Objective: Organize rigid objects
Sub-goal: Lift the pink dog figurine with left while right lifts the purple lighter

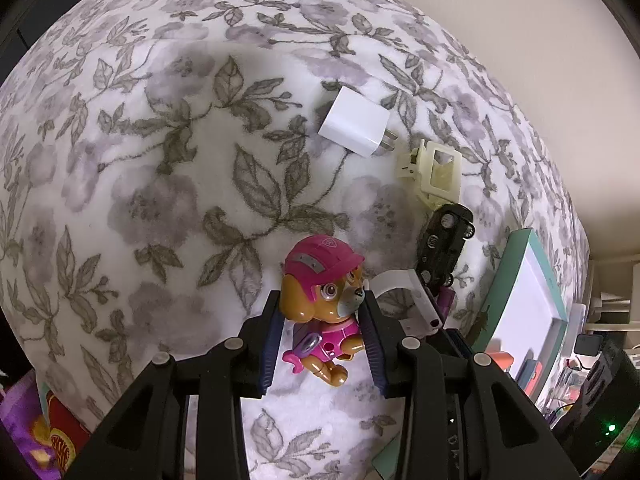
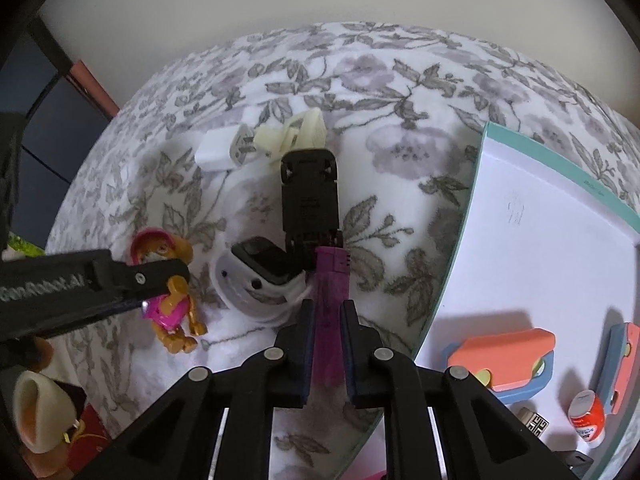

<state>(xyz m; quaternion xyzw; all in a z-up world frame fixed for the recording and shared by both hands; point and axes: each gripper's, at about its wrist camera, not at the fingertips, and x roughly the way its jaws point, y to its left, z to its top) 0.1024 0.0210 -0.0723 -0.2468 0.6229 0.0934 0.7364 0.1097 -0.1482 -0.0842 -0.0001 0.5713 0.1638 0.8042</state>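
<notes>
**A:** Which step are you on?

**B:** You are mid-pickup with both hands, as I judge it. Your left tool [image 1: 324,312] is partly closed on a toy dog [image 1: 320,304] in a pink cap, its fingers pressing the toy's sides just above the flowered bed cover [image 1: 160,160]. Your right tool [image 2: 326,320] is closed tight on a purple lighter [image 2: 331,280], which points toward a black toy car [image 2: 310,196].

**A:** What does the next move call for?

**B:** Probably carrying both to the white tray with the teal rim [image 2: 478,184] on your right, where a coral and blue toy [image 2: 504,360] and a small orange bottle [image 2: 586,416] already lie.

**A:** What is hard to see?

**B:** A white watch [image 2: 260,276] partly hides the lighter's far end. The tray's lower edge is cut off. Whether the toy dog is fully off the bed, you cannot tell.
</notes>
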